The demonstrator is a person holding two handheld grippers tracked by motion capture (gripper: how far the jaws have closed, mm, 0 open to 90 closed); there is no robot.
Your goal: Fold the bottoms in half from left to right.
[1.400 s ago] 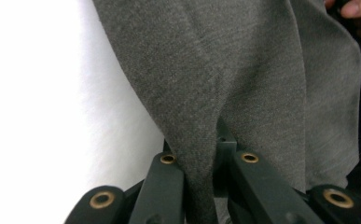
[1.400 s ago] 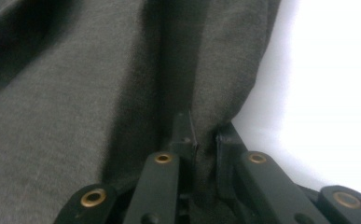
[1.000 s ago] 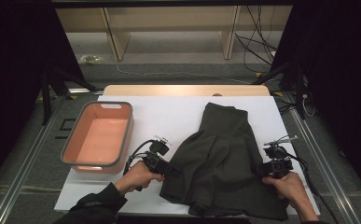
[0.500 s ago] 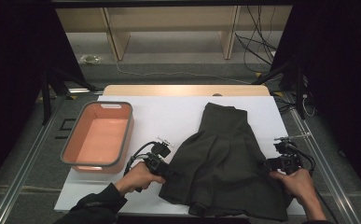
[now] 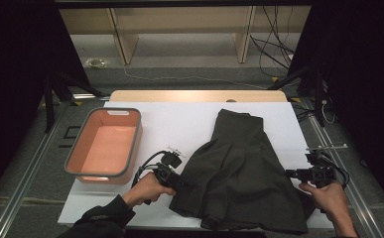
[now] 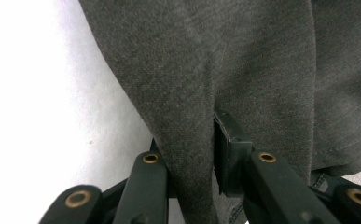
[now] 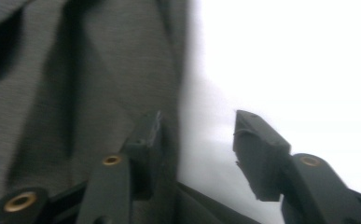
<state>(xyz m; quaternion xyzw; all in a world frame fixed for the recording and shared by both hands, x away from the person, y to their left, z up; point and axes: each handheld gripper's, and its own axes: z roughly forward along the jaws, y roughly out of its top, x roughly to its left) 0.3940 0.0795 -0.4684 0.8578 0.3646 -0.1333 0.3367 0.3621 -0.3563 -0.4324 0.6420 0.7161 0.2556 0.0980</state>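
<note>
A dark grey skirt (image 5: 239,173) lies spread on the white table (image 5: 179,124), waist end far, hem near. My left gripper (image 5: 182,183) sits at the skirt's near left edge. In the left gripper view a fold of the skirt (image 6: 187,84) fills the gap between the jaws of this gripper (image 6: 187,140), which have just been closing and pinch it. My right gripper (image 5: 289,173) hovers at the skirt's right edge. Its jaws have just been closing but stand apart (image 7: 199,123). White table shows between them, and the skirt (image 7: 75,79) lies beside the left jaw.
A salmon bin with a grey rim (image 5: 137,141) stands on the table's left side. A wooden board (image 5: 194,95) runs along the far edge. Cables and shelf legs lie on the floor beyond. Dark curtains hang on both sides.
My right gripper has moved right, off the skirt's right edge, and no longer covers the cloth. The left hand and the fold it holds have stayed put.
</note>
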